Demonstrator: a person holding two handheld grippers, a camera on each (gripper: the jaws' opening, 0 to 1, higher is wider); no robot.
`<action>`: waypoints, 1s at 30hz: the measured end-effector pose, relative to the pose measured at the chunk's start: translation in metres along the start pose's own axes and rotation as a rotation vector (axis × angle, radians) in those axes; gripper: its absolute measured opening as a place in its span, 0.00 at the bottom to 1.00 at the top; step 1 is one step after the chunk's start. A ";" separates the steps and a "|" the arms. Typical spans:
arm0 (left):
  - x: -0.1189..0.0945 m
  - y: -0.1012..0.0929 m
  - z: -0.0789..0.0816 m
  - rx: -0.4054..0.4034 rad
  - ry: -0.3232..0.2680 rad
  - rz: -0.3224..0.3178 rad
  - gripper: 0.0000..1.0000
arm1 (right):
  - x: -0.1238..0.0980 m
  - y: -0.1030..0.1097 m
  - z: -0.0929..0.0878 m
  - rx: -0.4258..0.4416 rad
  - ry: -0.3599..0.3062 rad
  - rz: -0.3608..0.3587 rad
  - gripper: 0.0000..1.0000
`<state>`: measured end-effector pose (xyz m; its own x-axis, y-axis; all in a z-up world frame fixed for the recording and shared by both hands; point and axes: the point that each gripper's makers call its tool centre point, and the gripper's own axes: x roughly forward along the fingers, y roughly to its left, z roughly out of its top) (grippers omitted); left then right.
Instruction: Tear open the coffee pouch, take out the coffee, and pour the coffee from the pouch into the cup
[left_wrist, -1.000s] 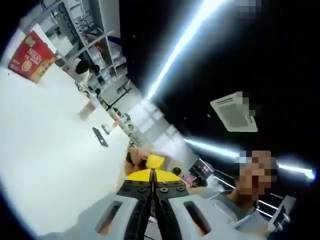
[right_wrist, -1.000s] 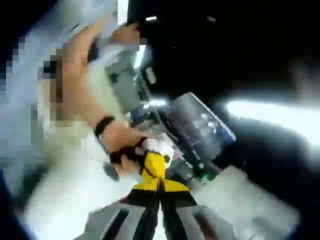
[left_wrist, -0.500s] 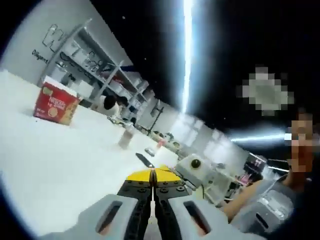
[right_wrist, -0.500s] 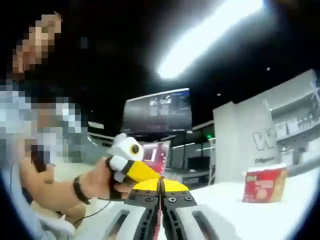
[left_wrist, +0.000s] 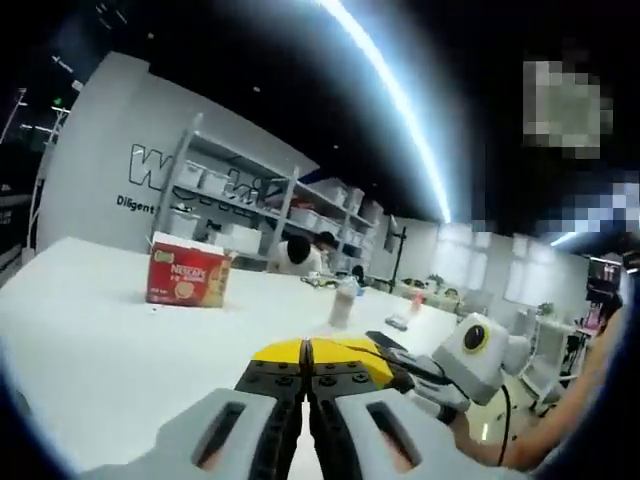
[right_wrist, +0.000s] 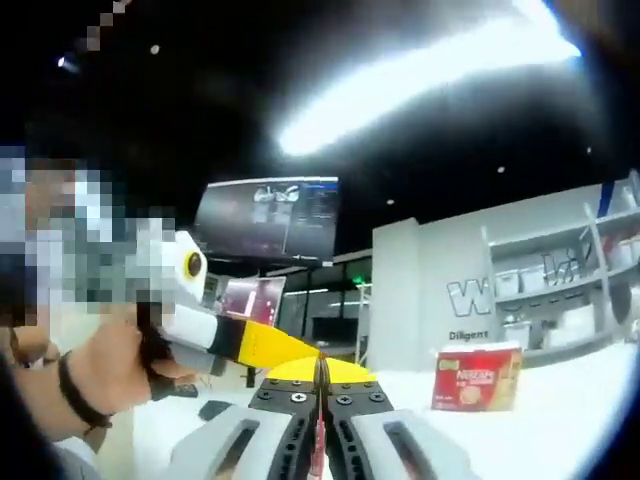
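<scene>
Both tools are up off the bench (left_wrist: 90, 350), nose to nose, each pinching the same yellow thing; I read this as the tear-open step, tear not yet visibly made.

Left tool (left_wrist: 305, 372): jaws pressed together, the yellow coffee pouch (left_wrist: 320, 352) nipped at the tips; the right tool comes in from the right of this view, gripping the pouch's other end.

Right tool (right_wrist: 321, 388): jaws also pressed together on the pouch (right_wrist: 262, 345); the left tool reaches in from the left, held by a hand (right_wrist: 105, 375) with a dark wristband.

So the pouch is in the air between the two tools, above the bench, not resting on it; can't tell whether the top is already split, too little of it shows.

On the bench, well apart from the tools: a red coffee box (left_wrist: 187, 282) toward the far edge, also in the right gripper view (right_wrist: 477, 378); a pale cup (left_wrist: 343, 303) further along the far side, blurred, probably the target; small dark items (left_wrist: 397, 322) near it, can't identify.

Next move, my judgement: hold both pinches firm and pull the tools apart with a twist to rip the top strip; then release one tool, carry the pouch over to the cup and tip it; risk is the pouch slipping out of a pinch, or spilling if it tears wide.
</scene>
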<state>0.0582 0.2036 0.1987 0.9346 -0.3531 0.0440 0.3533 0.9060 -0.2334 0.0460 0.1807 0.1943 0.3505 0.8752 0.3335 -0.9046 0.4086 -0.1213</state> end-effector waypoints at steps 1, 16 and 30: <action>-0.001 -0.001 0.002 0.013 -0.025 0.016 0.01 | 0.000 0.001 0.002 -0.005 -0.006 -0.007 0.00; -0.002 -0.004 -0.001 0.026 -0.050 -0.080 0.03 | -0.001 0.002 0.000 -0.043 0.012 0.026 0.01; -0.041 -0.035 -0.012 0.108 0.054 -0.494 0.12 | -0.024 0.042 0.032 0.156 -0.033 0.366 0.01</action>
<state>0.0073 0.1835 0.1938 0.6525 -0.7543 0.0730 0.7574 0.6459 -0.0956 -0.0076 0.1685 0.2110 -0.0079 0.9457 0.3249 -0.9951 0.0245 -0.0956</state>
